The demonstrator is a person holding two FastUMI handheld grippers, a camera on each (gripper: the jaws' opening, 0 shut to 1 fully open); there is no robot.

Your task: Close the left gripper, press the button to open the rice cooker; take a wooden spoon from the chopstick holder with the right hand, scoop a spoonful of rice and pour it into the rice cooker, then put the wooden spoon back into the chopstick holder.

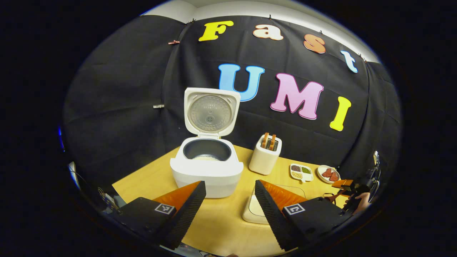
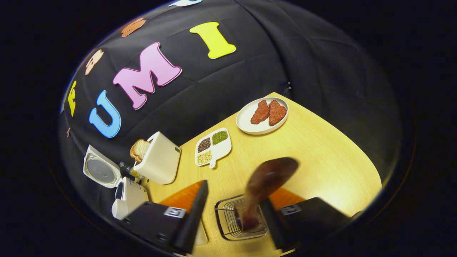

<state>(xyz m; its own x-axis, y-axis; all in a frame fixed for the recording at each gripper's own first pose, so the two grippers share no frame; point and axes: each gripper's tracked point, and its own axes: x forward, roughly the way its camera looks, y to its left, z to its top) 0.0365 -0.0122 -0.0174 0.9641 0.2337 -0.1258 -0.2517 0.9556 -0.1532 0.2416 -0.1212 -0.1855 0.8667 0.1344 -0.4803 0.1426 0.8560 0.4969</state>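
Fingers spread beside wooden spoon in chopstick holder; left gripper wide, empty.

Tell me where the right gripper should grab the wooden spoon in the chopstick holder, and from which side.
Probably the handle just above the wire chopstick holder, below the bowl. The wooden spoon stands handle-down, bowl up and leaning, so that narrow neck suits the fingers. Come from above the holder's open top, one finger each side, as the right gripper is now, open.
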